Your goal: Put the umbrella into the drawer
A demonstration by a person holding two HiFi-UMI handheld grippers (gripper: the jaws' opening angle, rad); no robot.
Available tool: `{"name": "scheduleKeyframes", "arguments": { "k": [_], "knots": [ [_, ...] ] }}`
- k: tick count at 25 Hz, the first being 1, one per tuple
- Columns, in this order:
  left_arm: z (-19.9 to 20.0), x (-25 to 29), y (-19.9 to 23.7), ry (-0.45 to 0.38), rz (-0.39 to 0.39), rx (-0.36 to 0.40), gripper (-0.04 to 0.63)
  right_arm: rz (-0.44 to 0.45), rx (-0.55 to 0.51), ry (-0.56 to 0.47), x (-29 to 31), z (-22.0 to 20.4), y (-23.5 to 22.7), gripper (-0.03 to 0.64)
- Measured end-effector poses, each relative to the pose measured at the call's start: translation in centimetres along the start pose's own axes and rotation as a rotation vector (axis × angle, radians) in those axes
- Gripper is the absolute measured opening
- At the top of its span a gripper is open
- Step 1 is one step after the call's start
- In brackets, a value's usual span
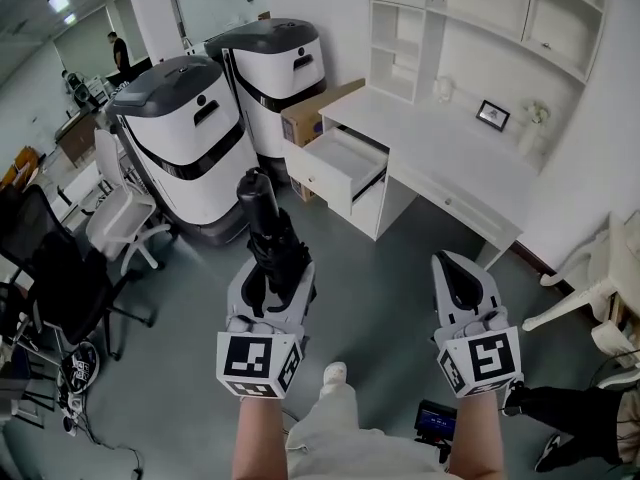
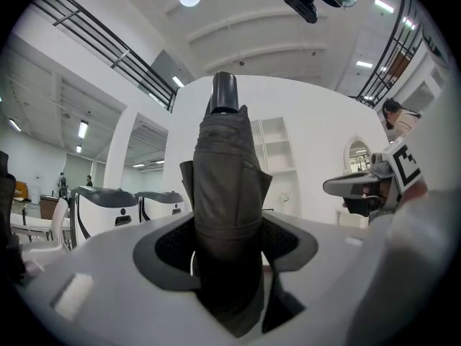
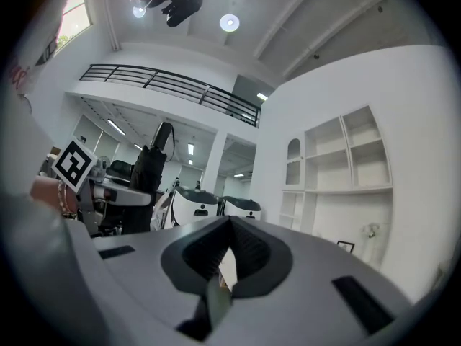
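Umbrella (image 1: 266,223), folded and black, sits clamped in the left gripper (image 1: 272,276); right gripper (image 1: 460,273) pinched together, empty; desk drawer (image 1: 340,165) ahead open

From my feed the umbrella (image 2: 225,186) reads as dark matt cloth, creased, with a smooth plastic-looking cap. The left gripper (image 2: 227,225) has ribbed black pads (image 2: 173,247) (shell looks like matt grey plastic). The desk (image 1: 440,148) is smooth white, the floor (image 1: 390,288) dull grey, and the box (image 1: 305,118) plain brown cardboard.
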State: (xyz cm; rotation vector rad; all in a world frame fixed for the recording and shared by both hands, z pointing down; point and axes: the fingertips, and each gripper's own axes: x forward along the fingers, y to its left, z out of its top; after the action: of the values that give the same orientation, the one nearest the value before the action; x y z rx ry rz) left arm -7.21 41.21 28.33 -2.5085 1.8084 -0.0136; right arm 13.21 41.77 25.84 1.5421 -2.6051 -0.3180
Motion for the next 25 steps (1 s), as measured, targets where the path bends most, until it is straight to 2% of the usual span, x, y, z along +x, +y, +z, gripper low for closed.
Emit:
{"name": "scheduleKeyframes", "arguments": {
  "k": [8, 12, 25],
  "knots": [
    [-0.6, 8.3, 6.5, 0.007, -0.019, -0.019, 0.256, -0.024, -0.003, 0.037, 10.0, -0.9, -1.2, 0.006],
    [-0.6, 11.6, 9.0, 0.002, -0.033, -0.023, 0.256, -0.036, -0.018, 0.022, 13.9, -0.3, -1.8, 0.006],
    [-1.4, 17.4, 13.5, -0.001, -0.018, -0.031, 0.256, -0.048, -0.012, 0.027, 21.1, -1.7, -3.7, 0.006]
  ]
}}
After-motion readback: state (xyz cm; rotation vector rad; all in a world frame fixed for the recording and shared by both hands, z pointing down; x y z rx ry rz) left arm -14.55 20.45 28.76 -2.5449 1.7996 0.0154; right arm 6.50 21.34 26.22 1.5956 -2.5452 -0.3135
